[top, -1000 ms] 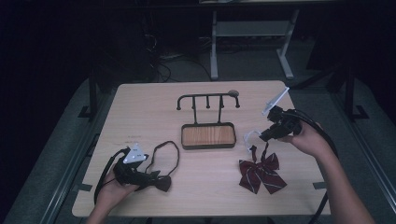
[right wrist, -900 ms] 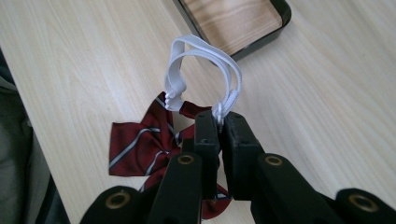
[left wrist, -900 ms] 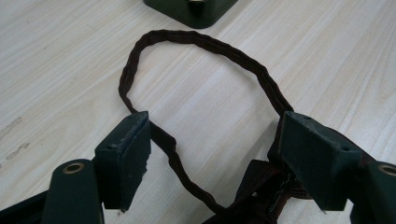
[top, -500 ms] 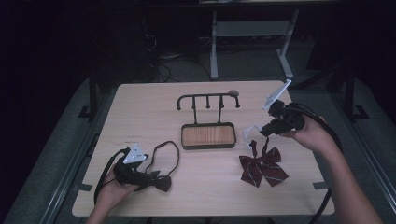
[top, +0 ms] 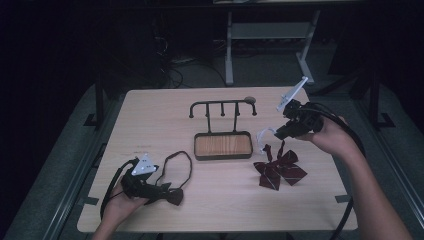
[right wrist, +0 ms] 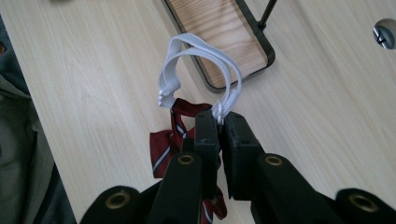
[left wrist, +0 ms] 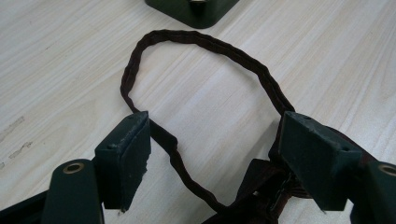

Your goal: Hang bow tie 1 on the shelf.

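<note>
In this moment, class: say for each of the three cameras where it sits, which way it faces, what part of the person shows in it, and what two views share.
High view: above the person's side, facing forward and down at the table; both forearms and both grippers show.
Left gripper view: rides the left gripper, facing the dark bow tie's loop; its open jaws show.
Right gripper view: rides the right gripper, looking down at the white elastic band it pinches; its shut jaws show.
Shared: the right gripper view and high view both show the striped red bow tie and the hook stand's tray.

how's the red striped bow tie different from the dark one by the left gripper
The red striped bow tie has a white strap; the dark bow tie has a dark strap. The right gripper pinches the white strap, lifting it; the dark strap lies flat between the left gripper's open jaws. Both straps form loops.
</note>
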`<act>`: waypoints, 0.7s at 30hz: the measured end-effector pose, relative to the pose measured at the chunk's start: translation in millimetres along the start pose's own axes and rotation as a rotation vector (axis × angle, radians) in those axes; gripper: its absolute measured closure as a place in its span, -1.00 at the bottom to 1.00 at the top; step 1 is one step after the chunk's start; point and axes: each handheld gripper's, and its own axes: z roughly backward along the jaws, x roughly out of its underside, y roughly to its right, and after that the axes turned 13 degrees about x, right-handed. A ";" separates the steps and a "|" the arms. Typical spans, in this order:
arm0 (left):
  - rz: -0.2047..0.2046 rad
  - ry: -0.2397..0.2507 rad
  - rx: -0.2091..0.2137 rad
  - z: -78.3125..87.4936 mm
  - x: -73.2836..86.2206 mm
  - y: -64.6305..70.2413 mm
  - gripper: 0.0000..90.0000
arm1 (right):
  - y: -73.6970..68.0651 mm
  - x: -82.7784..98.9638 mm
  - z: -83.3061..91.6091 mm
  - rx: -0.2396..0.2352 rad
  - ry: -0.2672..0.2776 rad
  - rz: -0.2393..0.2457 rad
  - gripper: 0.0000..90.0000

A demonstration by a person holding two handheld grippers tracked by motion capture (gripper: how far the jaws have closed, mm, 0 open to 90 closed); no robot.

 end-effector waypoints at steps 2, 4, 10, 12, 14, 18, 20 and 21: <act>0.000 0.003 0.000 0.4 -0.1 0.2 -0.44 | 0.8 -2.9 0.7 0.001 -0.002 0.002 0.88; 0.000 0.002 -0.001 0.6 0.0 -0.1 -0.44 | 1.5 -5.7 2.0 0.002 -0.005 0.003 0.88; -0.002 0.003 -0.002 0.8 0.1 -0.2 -0.44 | 5.6 -14.0 6.1 0.004 -0.004 0.005 0.88; -0.002 0.005 -0.002 1.2 -0.1 0.0 -0.44 | 6.8 -16.0 7.2 0.004 0.001 0.002 0.88; -0.003 0.004 -0.002 1.0 -0.1 -0.4 -0.44 | 7.7 -17.8 8.3 0.001 0.007 -0.002 0.88; -0.002 0.003 -0.002 1.2 0.0 -0.5 -0.44 | 9.9 -21.5 9.5 0.000 0.017 -0.002 0.88; 0.003 0.005 -0.001 1.2 0.1 -0.3 -0.44 | 10.9 -23.8 10.5 0.001 0.017 -0.006 0.88; 0.003 0.006 0.000 0.9 0.1 -0.2 -0.44 | 11.7 -25.3 11.5 0.003 0.021 -0.007 0.88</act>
